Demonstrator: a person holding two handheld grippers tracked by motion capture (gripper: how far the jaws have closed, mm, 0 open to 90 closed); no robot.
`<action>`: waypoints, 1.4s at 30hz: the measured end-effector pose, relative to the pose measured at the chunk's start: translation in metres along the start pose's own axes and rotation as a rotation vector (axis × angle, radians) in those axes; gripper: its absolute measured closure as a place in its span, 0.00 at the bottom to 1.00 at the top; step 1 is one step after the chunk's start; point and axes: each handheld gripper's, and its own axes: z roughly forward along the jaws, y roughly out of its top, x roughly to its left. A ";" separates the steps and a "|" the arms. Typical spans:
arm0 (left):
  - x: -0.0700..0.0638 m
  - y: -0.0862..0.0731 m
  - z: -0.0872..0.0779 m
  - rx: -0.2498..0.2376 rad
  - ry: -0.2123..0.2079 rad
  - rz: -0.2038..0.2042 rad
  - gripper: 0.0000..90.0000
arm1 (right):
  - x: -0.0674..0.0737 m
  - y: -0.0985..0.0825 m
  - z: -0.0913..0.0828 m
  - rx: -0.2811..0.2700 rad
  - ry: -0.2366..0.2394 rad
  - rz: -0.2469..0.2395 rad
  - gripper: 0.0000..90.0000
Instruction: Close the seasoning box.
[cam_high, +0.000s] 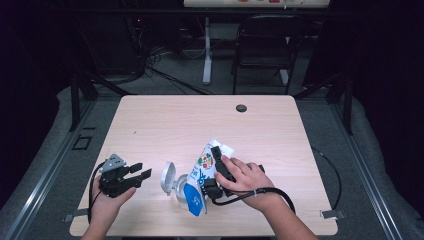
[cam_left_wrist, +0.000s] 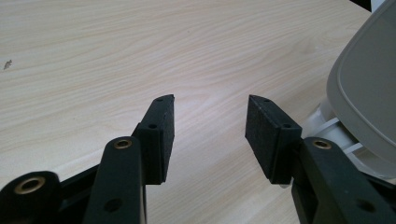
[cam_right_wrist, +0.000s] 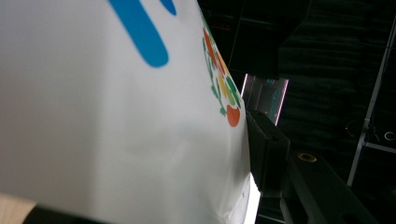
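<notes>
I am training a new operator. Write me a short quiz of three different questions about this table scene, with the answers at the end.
1. True or false: the left gripper has its jaws closed on the grey lid.
2. Multiple choice: what does the right gripper hold? A) a mug B) the white pouch with blue and coloured print C) a spoon
3. Short answer: on which side of the pouch, in the high view, does the grey lid stand?

Key
1. False: the jaws are open over bare table, beside the lid.
2. B
3. On its left, between the pouch and the left gripper.
</notes>
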 end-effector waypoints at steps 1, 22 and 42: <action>0.000 0.000 0.000 0.000 0.000 0.000 0.59 | 0.000 0.000 0.000 0.000 0.003 0.005 0.69; 0.000 -0.001 0.002 0.011 0.000 -0.001 0.59 | 0.020 -0.011 -0.001 0.012 0.105 0.261 0.70; -0.001 -0.003 0.004 0.018 -0.002 0.003 0.59 | 0.048 -0.023 -0.002 0.001 0.302 0.773 0.70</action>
